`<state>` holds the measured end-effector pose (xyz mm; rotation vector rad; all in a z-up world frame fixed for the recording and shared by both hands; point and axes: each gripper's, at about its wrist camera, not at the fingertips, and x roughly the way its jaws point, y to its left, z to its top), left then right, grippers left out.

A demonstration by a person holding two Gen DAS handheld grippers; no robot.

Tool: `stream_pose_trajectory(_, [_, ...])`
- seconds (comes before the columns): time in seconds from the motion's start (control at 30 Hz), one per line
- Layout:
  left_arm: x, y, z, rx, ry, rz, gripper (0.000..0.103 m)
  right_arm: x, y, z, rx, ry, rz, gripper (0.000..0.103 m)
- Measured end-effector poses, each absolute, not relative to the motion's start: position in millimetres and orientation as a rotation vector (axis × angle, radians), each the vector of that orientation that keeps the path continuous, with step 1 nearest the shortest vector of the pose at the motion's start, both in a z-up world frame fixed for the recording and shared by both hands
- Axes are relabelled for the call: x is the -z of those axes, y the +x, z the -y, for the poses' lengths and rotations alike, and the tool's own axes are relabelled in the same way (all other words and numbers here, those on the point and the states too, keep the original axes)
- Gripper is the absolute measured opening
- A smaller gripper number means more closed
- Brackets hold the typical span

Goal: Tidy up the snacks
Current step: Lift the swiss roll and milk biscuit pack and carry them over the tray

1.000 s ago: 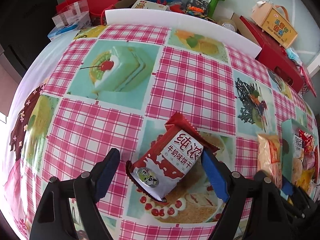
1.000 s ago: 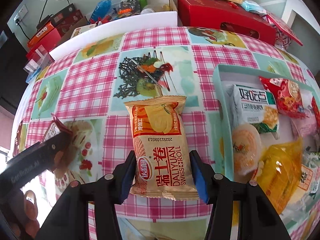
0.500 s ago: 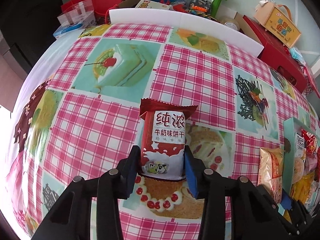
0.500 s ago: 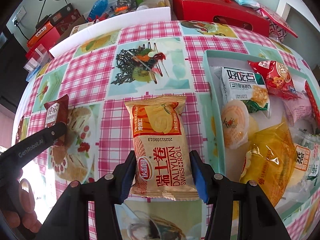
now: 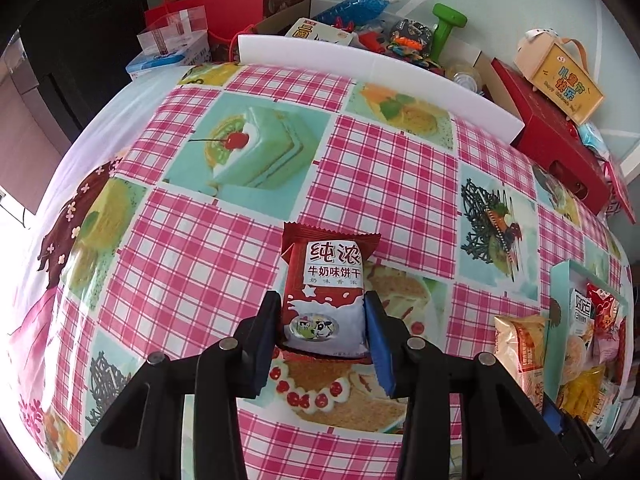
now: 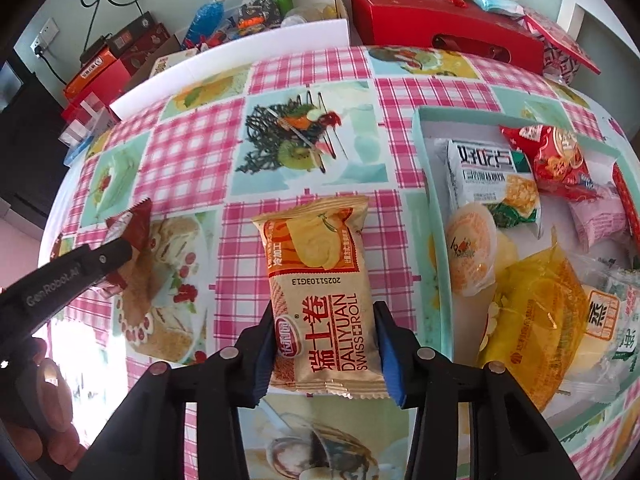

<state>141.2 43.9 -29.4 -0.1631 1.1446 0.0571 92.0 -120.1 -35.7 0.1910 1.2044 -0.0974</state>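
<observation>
My left gripper [image 5: 323,320] is shut on a red milk biscuit packet [image 5: 326,280], held upright over the checked tablecloth. My right gripper [image 6: 325,332] is shut on an orange Swiss roll packet [image 6: 320,280], just left of the teal tray [image 6: 426,184]. The tray holds several snack packets, among them a white and green one [image 6: 492,176] and a yellow one [image 6: 540,300]. In the left wrist view the Swiss roll packet [image 5: 520,344] and the tray [image 5: 558,280] sit at the right edge. The left gripper and its red packet [image 6: 134,224] show at the left of the right wrist view.
A white foam board [image 5: 372,76] lines the table's far edge. Behind it lie red gift boxes [image 6: 440,28], a blue bottle [image 5: 356,6], a green dumbbell [image 5: 448,26] and a yellow toy box [image 5: 560,76]. The table drops off at the left [image 5: 72,152].
My left gripper closed on the red biscuit packet and turned it upright, lifting it slightly. My right gripper kept hold of the Swiss roll packet and moved right, closer to the tray.
</observation>
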Motion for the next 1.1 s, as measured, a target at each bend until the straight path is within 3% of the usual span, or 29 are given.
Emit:
stream_pose_trajectory(0.43, [15.5,137.0,-36.5,-0.038,-0.151,-1.115,0.043,16.1,85.5,124.3,0.079,0.233,-1.164,0.046])
stream_pose_trajectory(1.1, [-60.4,116.5,26.3,0.182,-0.126,-0.954,0.043,-43.7,68.8,170.1,0.162,0.304,-0.997,0.047])
